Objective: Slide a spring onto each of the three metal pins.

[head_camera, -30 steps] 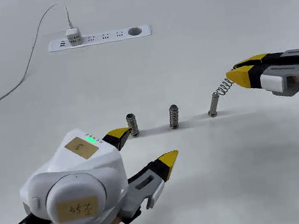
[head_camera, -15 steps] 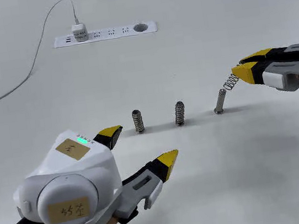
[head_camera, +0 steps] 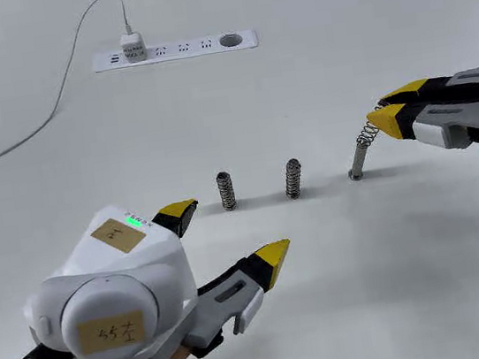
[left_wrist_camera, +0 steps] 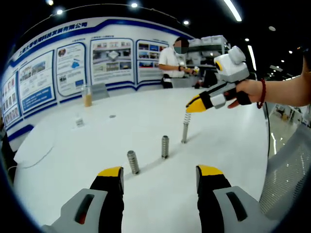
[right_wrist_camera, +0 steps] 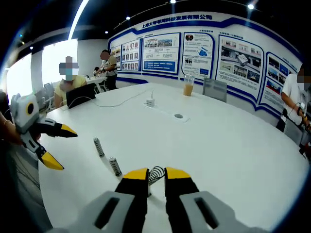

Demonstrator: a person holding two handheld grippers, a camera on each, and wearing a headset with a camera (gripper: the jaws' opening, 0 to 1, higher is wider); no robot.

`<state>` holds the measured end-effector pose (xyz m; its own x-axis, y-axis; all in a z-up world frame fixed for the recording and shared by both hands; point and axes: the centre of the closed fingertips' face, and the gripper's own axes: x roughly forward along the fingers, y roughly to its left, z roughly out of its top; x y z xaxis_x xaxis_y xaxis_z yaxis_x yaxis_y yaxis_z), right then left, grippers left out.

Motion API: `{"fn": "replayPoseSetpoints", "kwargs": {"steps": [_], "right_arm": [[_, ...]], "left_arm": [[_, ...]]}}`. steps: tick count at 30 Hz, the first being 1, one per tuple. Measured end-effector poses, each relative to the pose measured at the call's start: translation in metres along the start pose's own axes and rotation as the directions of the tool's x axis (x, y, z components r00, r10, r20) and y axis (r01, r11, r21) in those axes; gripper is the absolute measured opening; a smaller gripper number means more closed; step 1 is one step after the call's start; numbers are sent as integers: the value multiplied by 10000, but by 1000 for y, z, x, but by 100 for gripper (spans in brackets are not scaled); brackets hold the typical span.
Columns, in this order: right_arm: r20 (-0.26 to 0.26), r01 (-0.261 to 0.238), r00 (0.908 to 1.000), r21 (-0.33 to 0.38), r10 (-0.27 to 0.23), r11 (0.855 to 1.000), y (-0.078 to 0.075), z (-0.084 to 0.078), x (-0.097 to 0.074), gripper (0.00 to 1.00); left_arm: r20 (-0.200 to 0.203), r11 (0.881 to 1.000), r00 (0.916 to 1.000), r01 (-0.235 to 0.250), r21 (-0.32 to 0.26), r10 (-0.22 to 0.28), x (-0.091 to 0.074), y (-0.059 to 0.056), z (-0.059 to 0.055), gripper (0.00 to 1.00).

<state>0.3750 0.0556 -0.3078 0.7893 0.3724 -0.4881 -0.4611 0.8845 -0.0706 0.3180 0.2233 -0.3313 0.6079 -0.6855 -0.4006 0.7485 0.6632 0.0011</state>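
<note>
- While the right tool sits at 3 o'clock in the head view, its yellow-tipped jaws are pinched nearly together on the upper end of a spring.
- That spring slants down toward 7 o'clock from the jaw tips, and its lower end meets the top of the third pin. Whether the coil has passed over the pin's tip is too small to tell.
- The third pin stands head-down on the desk, leaning at the top toward 1 o'clock, its shaft bare below the spring.
- At 9 o'clock from it stands the middle pin, upright, with a coil sleeved over its shaft.
- Farther toward 9 o'clock stands the first pin, likewise upright and sleeved. The three pins form a row, each apart from the next.
- The left tool sits at 7 o'clock in the head view, jaws spread wide with nothing between them. Its tips point toward 1 o'clock, near the first pin but clear of it.
- In the left gripper view, a hand holds the right tool, which comes in from 2 o'clock.
- A power strip lies at 12 o'clock, well apart from the pins, with a white plug in it. A cable trails off toward 9 o'clock.
</note>
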Motion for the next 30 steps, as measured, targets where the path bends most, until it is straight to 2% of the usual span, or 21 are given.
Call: {"fn": "replayPoseSetpoints", "kwargs": {"steps": [7, 15, 24, 30], "right_arm": [[-199, 66, 9998, -574, -77, 9983, 3, -2, 1, 14], [-500, 99, 9986, -1400, -170, 9901, 9, -7, 4, 14], [-509, 128, 9985, -1385, -201, 9903, 11, -6, 5, 14], [-617, 86, 9979, -1775, -199, 9841, 12, -6, 6, 14]], "left_arm": [[-9, 10000, 10000, 18, -17, -18, 0, 0, 0, 61], [-28, 10000, 10000, 25, -6, -25, 0, 0, -1, 60], [-55, 9999, 10000, 52, -99, -53, 0, 0, -3, 59], [-36, 9999, 10000, 35, -104, -35, 1, 1, -2, 59]]}}
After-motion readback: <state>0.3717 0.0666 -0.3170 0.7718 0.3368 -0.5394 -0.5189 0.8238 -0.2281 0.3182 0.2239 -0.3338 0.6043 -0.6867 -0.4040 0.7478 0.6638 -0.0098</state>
